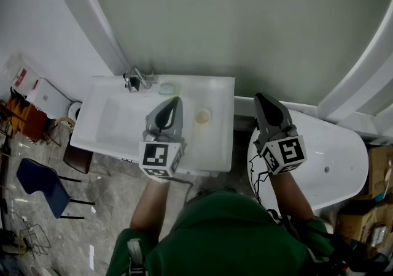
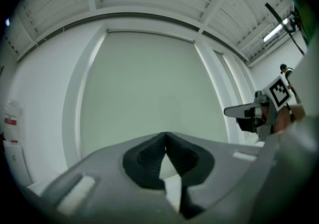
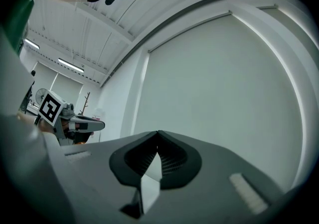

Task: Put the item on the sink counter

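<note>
The white sink counter (image 1: 218, 88) has a basin at its left and a faucet (image 1: 134, 78) at the back. A small round beige item (image 1: 202, 116) lies on the counter's flat right part, and a pale soap-like piece (image 1: 166, 89) sits next to the faucet. My left gripper (image 1: 176, 100) hovers over the basin's right side, just left of the beige item; its tips (image 2: 165, 134) meet with nothing between them. My right gripper (image 1: 260, 97) hangs past the counter's right edge, also shut and empty (image 3: 158, 132). Both gripper views face the pale green wall.
A white oval tub (image 1: 334, 158) stands right of the counter, with a dark gap between them. A blue chair (image 1: 37, 183) and orange gear (image 1: 24, 120) are on the marble floor at left. Cardboard boxes (image 1: 376, 167) sit at far right.
</note>
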Demonstrator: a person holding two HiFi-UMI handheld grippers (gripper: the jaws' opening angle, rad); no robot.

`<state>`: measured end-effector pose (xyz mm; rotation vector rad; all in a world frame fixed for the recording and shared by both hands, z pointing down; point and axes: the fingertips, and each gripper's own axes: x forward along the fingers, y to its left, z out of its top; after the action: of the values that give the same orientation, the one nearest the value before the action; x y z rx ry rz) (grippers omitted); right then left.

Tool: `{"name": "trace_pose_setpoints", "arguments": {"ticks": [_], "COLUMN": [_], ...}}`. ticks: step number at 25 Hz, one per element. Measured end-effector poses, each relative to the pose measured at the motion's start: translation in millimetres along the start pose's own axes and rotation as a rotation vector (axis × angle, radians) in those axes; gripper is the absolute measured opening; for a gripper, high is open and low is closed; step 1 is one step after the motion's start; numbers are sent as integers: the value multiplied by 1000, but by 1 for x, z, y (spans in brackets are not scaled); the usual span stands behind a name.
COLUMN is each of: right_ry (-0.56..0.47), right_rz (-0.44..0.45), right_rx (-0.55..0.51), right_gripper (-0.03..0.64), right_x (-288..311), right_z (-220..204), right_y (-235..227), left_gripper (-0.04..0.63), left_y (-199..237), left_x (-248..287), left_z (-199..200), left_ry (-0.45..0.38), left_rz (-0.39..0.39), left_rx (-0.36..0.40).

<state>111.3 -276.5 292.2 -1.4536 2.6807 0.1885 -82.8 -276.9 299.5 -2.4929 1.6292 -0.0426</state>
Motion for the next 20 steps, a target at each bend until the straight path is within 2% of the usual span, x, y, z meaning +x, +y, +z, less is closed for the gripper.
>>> {"name": "trace_pose_setpoints", "arguments": {"ticks": [20], "right_ry": [21], "right_rz": [-11], "right_rx": [-5], "right_gripper": [-3], "right_x": [23], "right_z": [-13], "right_y": [-1], "left_gripper": [-2], "left_y": [17], "left_x": [17], "left_z": [-23], "left_ry": [51], "left_rz": [-17], "left_rx": [-6]}}
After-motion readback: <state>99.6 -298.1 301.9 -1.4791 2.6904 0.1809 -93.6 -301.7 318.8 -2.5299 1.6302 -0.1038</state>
